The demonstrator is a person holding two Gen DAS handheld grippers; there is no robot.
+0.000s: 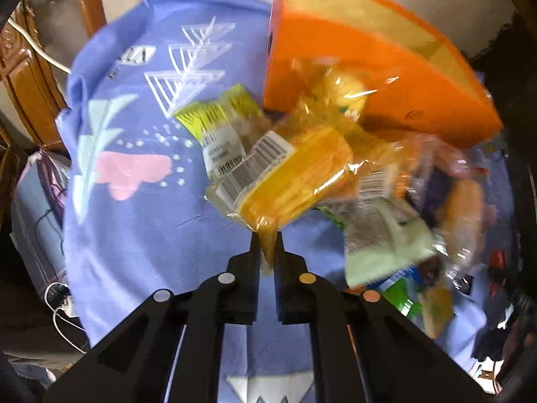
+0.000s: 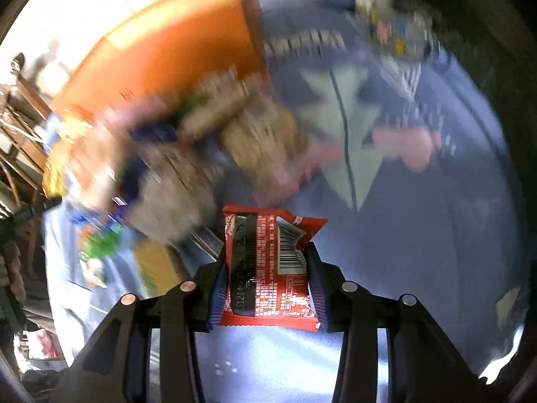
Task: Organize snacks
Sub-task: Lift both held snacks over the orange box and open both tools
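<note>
In the left wrist view my left gripper (image 1: 267, 240) is shut on the edge of a clear yellow snack bag (image 1: 295, 174) and holds it up in front of an orange box (image 1: 369, 67). A yellow-green snack pack (image 1: 221, 124) lies on the blue patterned cloth (image 1: 134, 218) behind it. In the right wrist view my right gripper (image 2: 266, 252) is shut on a red snack packet (image 2: 265, 268) with a barcode, held above the cloth (image 2: 419, 235). The orange box (image 2: 174, 50) shows at upper left, blurred.
A heap of mixed snack packs (image 1: 419, 218) lies right of the left gripper; it also shows blurred in the right wrist view (image 2: 167, 161). Wooden furniture (image 1: 30, 77) and cables (image 1: 57, 302) stand beyond the cloth's left edge.
</note>
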